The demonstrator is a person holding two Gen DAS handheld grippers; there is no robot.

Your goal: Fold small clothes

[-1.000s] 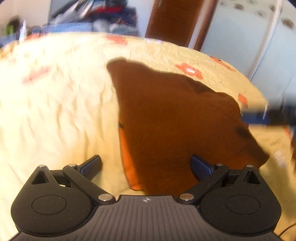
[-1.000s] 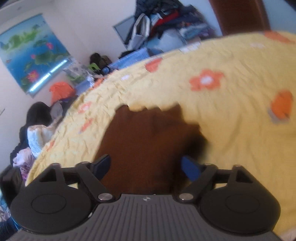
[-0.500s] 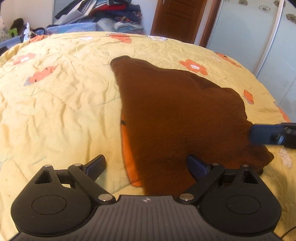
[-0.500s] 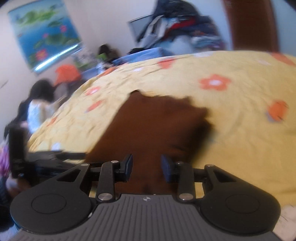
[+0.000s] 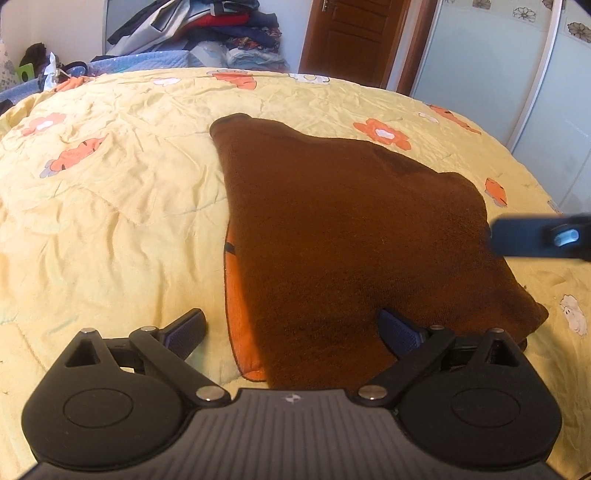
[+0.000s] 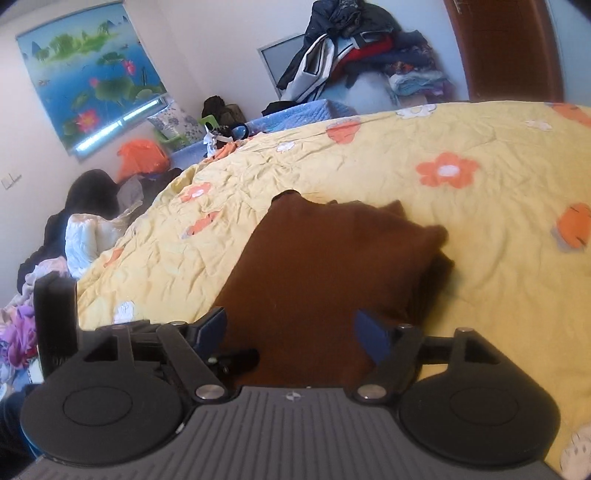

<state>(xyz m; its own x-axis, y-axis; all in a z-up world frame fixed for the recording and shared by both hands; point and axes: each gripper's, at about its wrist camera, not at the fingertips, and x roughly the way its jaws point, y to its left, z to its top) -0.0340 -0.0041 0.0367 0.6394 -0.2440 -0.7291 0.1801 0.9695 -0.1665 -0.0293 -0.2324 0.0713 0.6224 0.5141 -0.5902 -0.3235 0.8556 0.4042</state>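
A small brown garment (image 5: pixel 332 229) lies folded on the yellow flowered bedspread (image 5: pixel 110 206), its orange lining (image 5: pixel 240 317) showing along the near left edge. My left gripper (image 5: pixel 291 328) hovers open over the garment's near end, with nothing pinched. At the garment's right edge a finger of my right gripper (image 5: pixel 524 236) reaches in. In the right wrist view the brown garment (image 6: pixel 325 266) lies under my right gripper (image 6: pixel 291 332). Its jaws are opening and the pads are clear of the cloth. The left gripper's black body (image 6: pixel 55 314) shows at the left.
A pile of clothes (image 5: pixel 207 33) is stacked past the bed's far side, next to a brown door (image 5: pixel 351 37). More clothes and bags (image 6: pixel 92 229) lie beside the bed under a lotus poster (image 6: pixel 92 77). White wardrobe doors (image 5: pixel 517 74) stand at the right.
The right gripper's jaws narrowed over the garment's edge, then spread wide again. Its finger moved a little away from the garment's right edge. The left gripper stayed open and nearly still.
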